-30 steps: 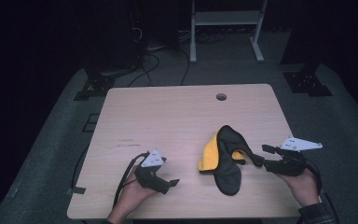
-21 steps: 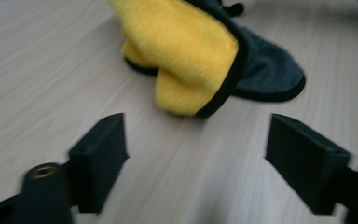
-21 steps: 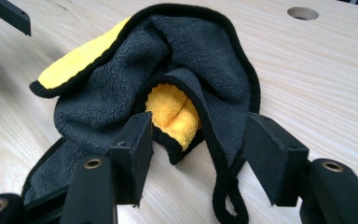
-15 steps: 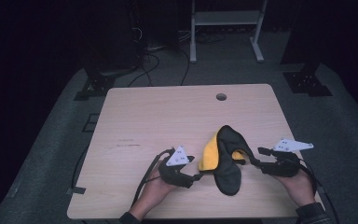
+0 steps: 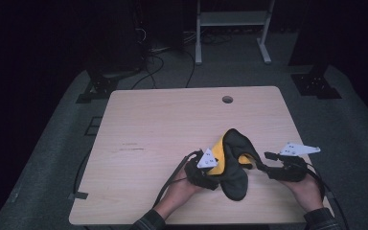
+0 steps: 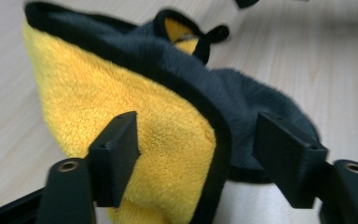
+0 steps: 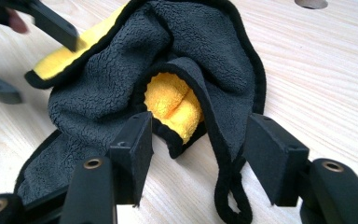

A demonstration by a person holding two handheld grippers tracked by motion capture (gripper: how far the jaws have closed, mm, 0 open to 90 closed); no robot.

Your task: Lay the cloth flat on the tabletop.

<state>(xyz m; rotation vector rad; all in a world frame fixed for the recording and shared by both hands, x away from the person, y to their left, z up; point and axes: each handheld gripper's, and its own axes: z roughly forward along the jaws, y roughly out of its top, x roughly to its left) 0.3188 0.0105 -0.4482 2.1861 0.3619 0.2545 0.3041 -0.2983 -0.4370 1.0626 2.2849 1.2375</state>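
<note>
A crumpled cloth [image 5: 233,168], dark grey on one face and yellow on the other with black trim, lies on the front right of the wooden table [image 5: 172,124]. My left gripper [image 5: 215,174] is at its left side. Its jaws have just been closing and stand open around the yellow folded edge [image 6: 158,112], with no clear press. My right gripper [image 5: 264,164] is at the cloth's right side, open. A grey fold [image 7: 186,107] with yellow inside and a trim loop lie between its jaws, and bare wood shows beside the right pad.
A round cable hole [image 5: 227,99] sits near the table's far edge. Both hands rest close to the front edge. Behind the table a white metal frame [image 5: 230,28] and loose cables lie on the dark floor.
My left gripper has moved right across the table to the cloth's yellow edge, and its jaws have narrowed. The right gripper and the cloth have stayed put.
</note>
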